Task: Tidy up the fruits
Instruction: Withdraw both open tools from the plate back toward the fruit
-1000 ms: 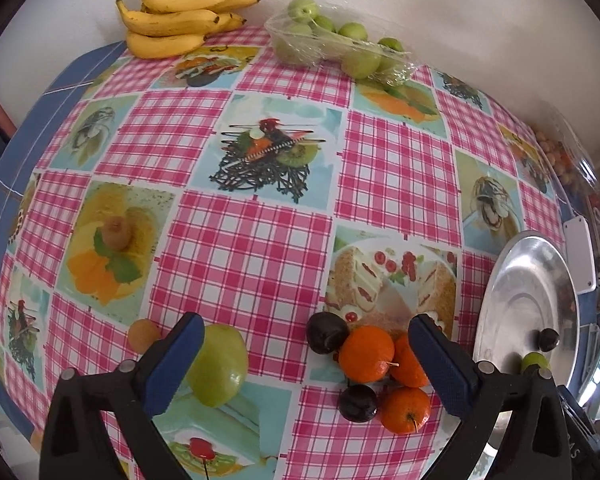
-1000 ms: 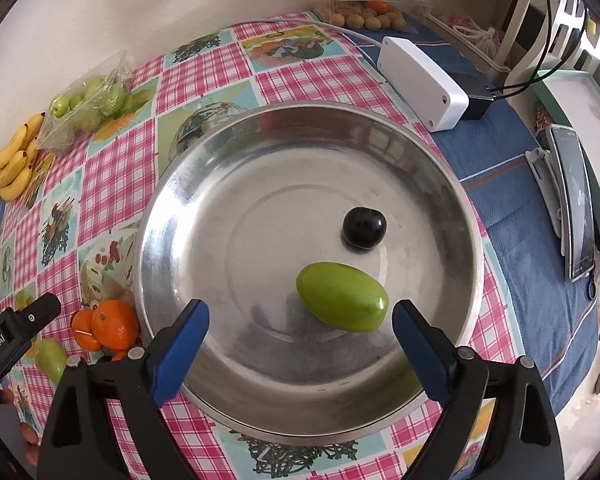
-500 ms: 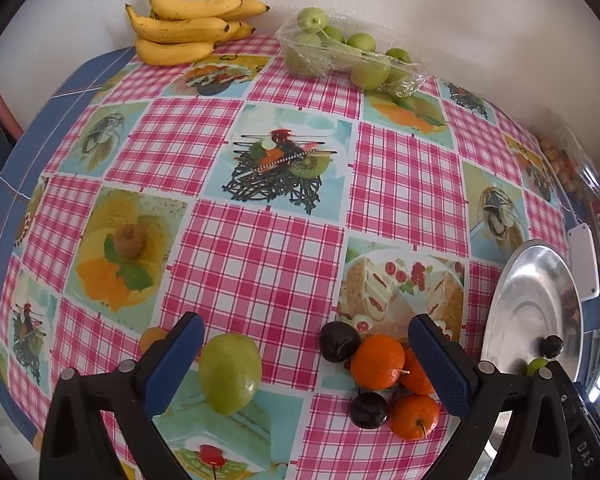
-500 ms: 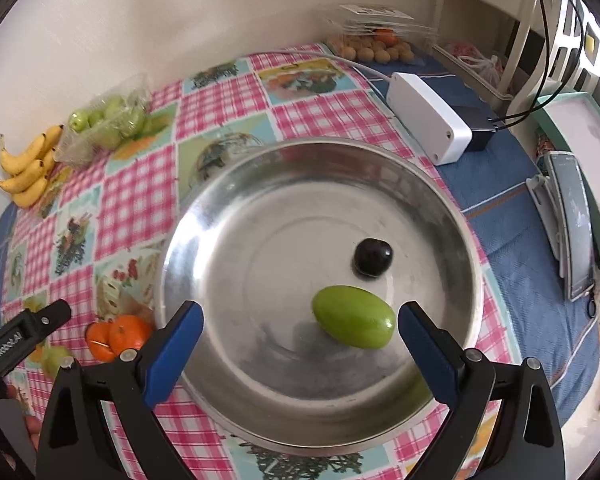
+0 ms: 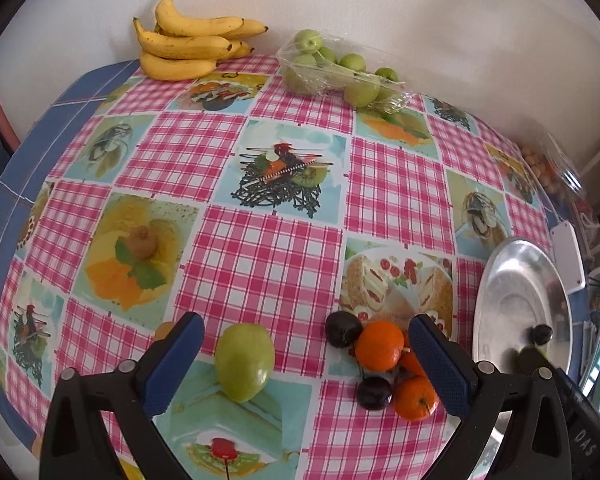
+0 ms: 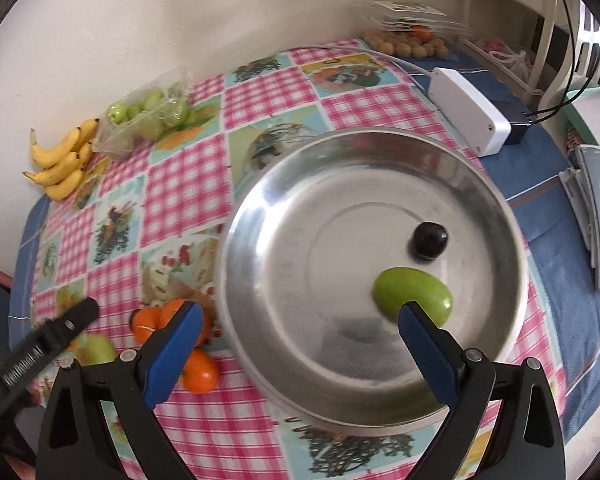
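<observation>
The left gripper (image 5: 306, 354) hangs over the near part of the worktop (image 5: 260, 264), which wears a pink checked cloth with food pictures, and its jaws stand spread wide with nothing pinched; a green pear-like fruit (image 5: 244, 362) lies on the cloth between them, nearer the left finger and clear of both pads. Just beside the right finger sits a small cluster of oranges (image 5: 380, 346) and dark plums (image 5: 343, 329), touching one another. The right gripper (image 6: 300, 334) hovers above the near rim of a wide steel tray (image 6: 268, 216), and its jaws, which have just been opening, are also spread wide and hold nothing. Inside the tray rest a green mango-shaped fruit (image 6: 410, 292), just ahead of the right finger's tip, and a single dark plum (image 6: 430, 239) a little behind it, the two close but apart. At the far edge against the wall lie a bunch of bananas (image 5: 188, 50) and, beside them, a clear bag of small green fruits (image 5: 340, 70). A white box (image 6: 470, 114) sits on the blue cloth beyond the tray
</observation>
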`<state>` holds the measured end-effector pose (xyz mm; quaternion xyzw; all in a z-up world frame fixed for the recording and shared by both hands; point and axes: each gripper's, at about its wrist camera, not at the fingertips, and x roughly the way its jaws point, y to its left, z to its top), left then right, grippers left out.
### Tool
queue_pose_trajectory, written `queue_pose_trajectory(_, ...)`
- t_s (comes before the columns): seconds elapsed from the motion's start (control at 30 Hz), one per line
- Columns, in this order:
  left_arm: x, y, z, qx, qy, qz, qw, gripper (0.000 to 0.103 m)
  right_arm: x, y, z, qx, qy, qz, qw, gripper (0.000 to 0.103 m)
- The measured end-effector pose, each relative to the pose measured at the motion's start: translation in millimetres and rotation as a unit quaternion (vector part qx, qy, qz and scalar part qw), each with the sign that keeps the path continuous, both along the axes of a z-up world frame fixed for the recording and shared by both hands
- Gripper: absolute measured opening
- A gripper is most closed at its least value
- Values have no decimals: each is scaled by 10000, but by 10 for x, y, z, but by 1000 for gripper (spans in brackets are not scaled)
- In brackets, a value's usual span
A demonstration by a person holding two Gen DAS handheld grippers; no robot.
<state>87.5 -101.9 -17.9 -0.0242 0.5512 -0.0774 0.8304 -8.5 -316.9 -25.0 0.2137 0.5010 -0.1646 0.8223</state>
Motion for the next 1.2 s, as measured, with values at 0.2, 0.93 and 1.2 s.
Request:
queue_pose_trajectory(0.2,-112,27,-40,-127,68,-28,9999,103,14,121,21,-69,45,42,10000,98)
queue_pose_trajectory(0.93,103,1206,47,-451,100,498,9977,103,240,980,41,337,18,785,9963,98)
queue_pose_trajectory(1.2,155,1347,-146,-318,416,592,9969,103,252,1074,-54,360,86,844,9957,98)
